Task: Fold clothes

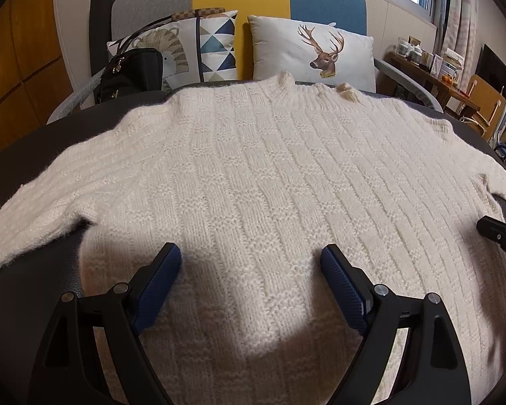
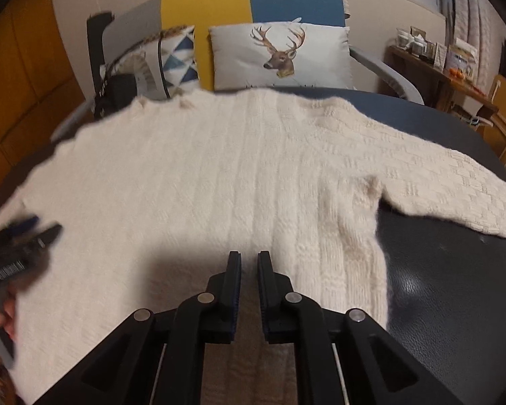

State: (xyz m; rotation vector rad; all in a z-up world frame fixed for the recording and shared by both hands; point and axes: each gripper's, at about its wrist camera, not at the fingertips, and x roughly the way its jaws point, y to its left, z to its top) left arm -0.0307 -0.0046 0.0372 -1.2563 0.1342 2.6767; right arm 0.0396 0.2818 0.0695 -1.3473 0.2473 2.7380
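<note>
A cream knitted sweater (image 1: 253, 168) lies flat on a dark leather surface (image 1: 33, 155), collar at the far side and sleeves spread to both sides. My left gripper (image 1: 249, 249) hovers wide open over the sweater's lower body, nothing between its blue pads. In the right wrist view the sweater (image 2: 202, 185) fills the middle, its right sleeve (image 2: 455, 182) running out over the dark surface (image 2: 438, 287). My right gripper (image 2: 249, 254) is shut to a thin slit above the sweater's right side, holding nothing. The right gripper (image 1: 499, 233) shows at the left view's right edge. The left gripper (image 2: 27, 233) appears blurred.
Behind the surface stands a sofa with a deer pillow (image 1: 313, 50), a patterned pillow (image 1: 199, 47) and a black bag (image 1: 131, 71). A cluttered wooden side table (image 1: 431, 74) is at the right. A person's hand (image 2: 3, 317) holds the left gripper.
</note>
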